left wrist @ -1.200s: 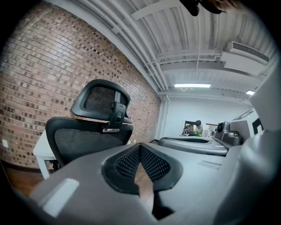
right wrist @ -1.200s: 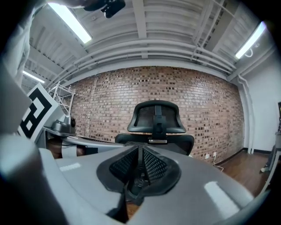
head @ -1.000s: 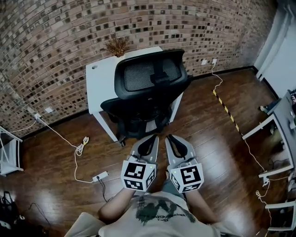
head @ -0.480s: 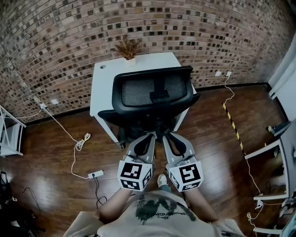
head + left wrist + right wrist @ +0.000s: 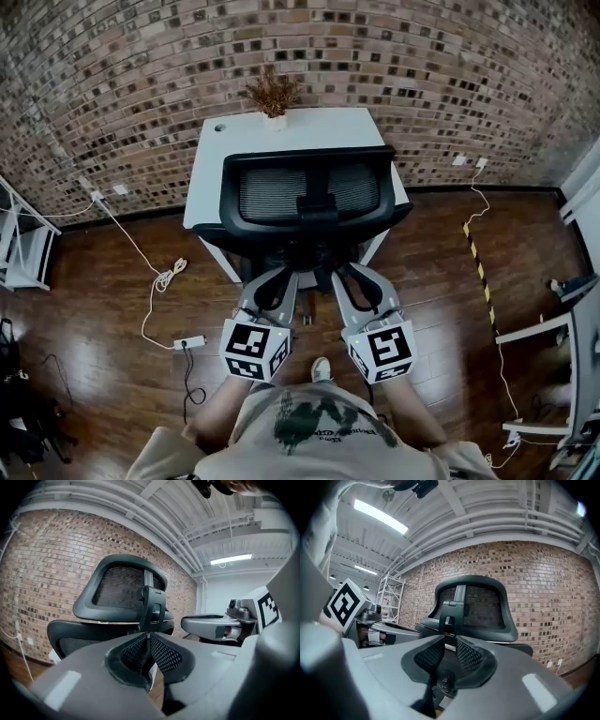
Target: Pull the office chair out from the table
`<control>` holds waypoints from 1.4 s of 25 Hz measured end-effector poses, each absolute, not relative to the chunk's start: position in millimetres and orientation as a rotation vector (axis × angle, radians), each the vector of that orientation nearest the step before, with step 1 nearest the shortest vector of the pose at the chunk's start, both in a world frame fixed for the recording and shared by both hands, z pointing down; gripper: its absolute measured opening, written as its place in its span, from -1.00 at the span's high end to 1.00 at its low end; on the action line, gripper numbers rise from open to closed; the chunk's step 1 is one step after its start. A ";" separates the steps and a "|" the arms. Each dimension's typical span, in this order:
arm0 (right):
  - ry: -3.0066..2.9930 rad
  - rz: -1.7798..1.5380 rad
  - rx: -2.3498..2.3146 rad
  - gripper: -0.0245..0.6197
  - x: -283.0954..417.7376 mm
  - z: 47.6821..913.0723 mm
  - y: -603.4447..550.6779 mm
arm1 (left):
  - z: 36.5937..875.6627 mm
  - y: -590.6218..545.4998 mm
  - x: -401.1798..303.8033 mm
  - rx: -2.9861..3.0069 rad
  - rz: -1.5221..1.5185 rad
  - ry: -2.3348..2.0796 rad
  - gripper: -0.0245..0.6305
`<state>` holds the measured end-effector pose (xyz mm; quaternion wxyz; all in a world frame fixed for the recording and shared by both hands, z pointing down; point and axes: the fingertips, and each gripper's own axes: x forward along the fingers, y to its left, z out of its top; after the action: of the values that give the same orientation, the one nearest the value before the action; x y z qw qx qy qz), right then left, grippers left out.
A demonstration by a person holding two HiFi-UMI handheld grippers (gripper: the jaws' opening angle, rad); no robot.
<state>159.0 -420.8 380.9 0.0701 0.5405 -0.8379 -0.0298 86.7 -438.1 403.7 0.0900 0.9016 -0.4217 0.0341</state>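
The black mesh-backed office chair (image 5: 309, 192) stands tucked against the white table (image 5: 281, 131), its back toward me. Both grippers are held level just behind the chair, below its backrest and apart from it. My left gripper (image 5: 281, 274) is shut, its fingertips meeting with nothing between them (image 5: 148, 637). My right gripper (image 5: 339, 272) is opening: a narrow gap shows between its pads (image 5: 450, 639) and nothing is in it. The chair's backrest and spine fill the left gripper view (image 5: 119, 590) and the right gripper view (image 5: 480, 604).
A dried plant (image 5: 273, 94) sits at the table's far edge against the brick wall. A power strip (image 5: 188, 343) and cable lie on the wood floor to the left. A white shelf (image 5: 23, 253) stands far left, a white desk (image 5: 562, 328) far right, striped tape (image 5: 478, 253) between.
Both grippers have come nearer the chair's back, which now sits centred in view. The right jaws have parted slightly; the left stay shut.
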 end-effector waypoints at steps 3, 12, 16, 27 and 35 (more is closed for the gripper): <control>-2.517 -0.111 1.602 0.71 175.3 380.6 -428.9 | 399.3 -448.0 70.3 2.693 0.098 -1.318 0.86; -2.496 -0.121 1.548 0.59 213.5 382.7 -457.9 | 384.9 -479.5 14.6 2.738 0.215 -1.520 0.68; -2.474 -0.167 1.497 0.55 227.1 382.7 -471.1 | 386.6 -493.5 0.8 2.813 0.369 -1.530 0.55; -2.412 -0.246 1.365 0.18 284.9 381.9 -506.6 | 393.1 -525.3 -24.4 2.947 0.649 -1.398 0.20; -2.346 -0.326 1.084 -0.08 292.4 399.6 -531.0 | 438.4 -546.5 -35.3 2.933 1.040 -1.166 0.03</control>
<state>292.4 -531.0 399.6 0.2650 0.4013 -0.8684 -0.1208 -35.3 -546.5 438.4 -0.0906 0.8790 -0.3494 0.3116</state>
